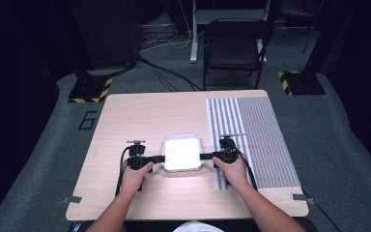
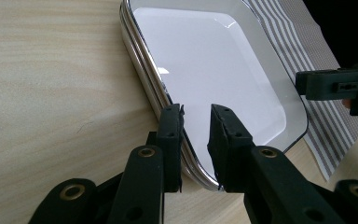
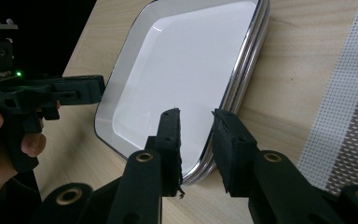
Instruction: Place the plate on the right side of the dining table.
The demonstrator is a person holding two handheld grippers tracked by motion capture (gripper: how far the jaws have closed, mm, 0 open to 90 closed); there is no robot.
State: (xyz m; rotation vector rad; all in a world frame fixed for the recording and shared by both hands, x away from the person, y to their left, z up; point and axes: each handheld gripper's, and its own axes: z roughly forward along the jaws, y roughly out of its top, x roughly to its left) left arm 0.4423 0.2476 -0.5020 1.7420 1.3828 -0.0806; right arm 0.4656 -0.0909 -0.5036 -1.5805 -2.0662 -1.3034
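Observation:
A stack of white square trays with silver rims lies at the middle of the wooden table. My left gripper points level at the stack's left edge. In the left gripper view the tray rim runs between the jaws of the left gripper, one jaw outside and one over the white inside, closed on the edge. My right gripper meets the right edge the same way. Its jaws clasp the rim of the trays. Each hand holds its gripper from behind.
A grey striped mat covers the table's right part, just beside the trays. A dark folding chair stands beyond the far edge. Bare wood lies left of and behind the stack.

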